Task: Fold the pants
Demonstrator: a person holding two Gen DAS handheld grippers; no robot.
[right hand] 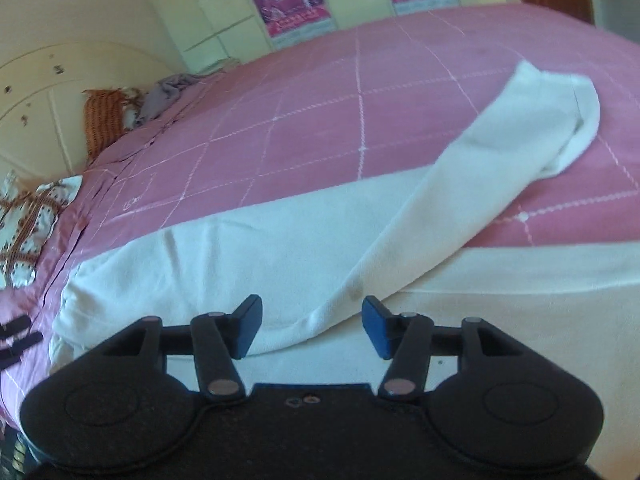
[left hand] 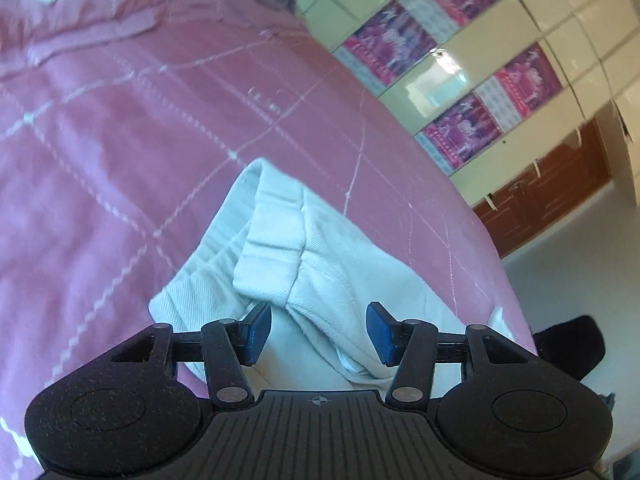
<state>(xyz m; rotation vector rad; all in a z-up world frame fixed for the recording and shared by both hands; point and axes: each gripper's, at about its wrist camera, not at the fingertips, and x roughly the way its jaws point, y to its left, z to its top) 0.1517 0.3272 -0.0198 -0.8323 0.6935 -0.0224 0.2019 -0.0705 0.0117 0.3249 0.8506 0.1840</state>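
White pants lie on a pink checked bedspread. In the left wrist view the ribbed waistband end sits bunched just ahead of my left gripper, whose blue pads stand apart with loose cloth lying between them, not pinched. In the right wrist view the pants stretch along the bed's near edge, one leg folded over and running up to the right to its cuff. My right gripper hovers over the fold's near edge, open, with cloth below the gap and the pads clear of it.
Patterned pillows and a grey garment lie at the bed's head by a cream headboard. Posters hang on a tiled wall. A white bed side drops below the spread. A dark object sits past the bed's edge.
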